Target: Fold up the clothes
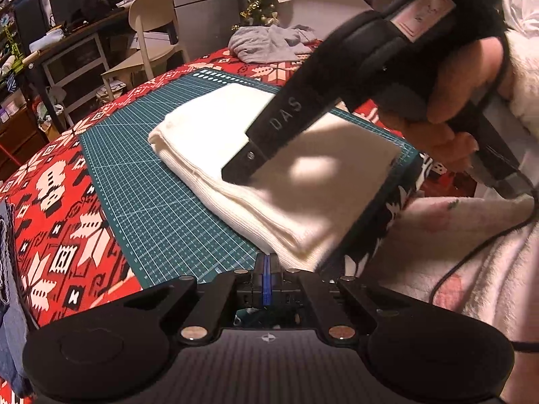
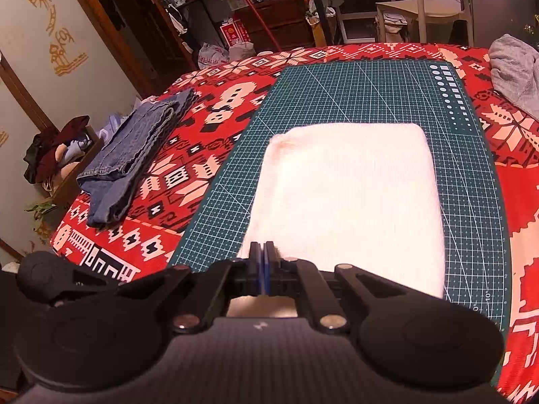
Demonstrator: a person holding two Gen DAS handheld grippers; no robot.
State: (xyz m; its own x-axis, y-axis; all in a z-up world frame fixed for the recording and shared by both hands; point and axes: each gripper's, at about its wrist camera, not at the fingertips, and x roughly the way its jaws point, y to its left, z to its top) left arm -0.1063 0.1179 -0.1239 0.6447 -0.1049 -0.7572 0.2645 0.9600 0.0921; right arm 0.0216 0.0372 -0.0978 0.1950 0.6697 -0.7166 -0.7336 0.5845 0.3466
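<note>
The white knit garment (image 2: 347,198) lies as a neat, layered rectangle at the middle of the green cutting mat (image 2: 370,91), its stacked edges showing along one side. In my judgement its folding is complete or in a last smoothing. The right gripper (image 1: 235,171) rests tip-down on its top, jaws closed on nothing; the left gripper (image 1: 266,271) hovers at the garment's 6 o'clock corner, jaws likewise closed and empty. Folded jeans (image 2: 134,155) lie on the red table at 9 o'clock, a crumpled grey garment (image 2: 515,70) at 2 o'clock, perhaps next.
</note>
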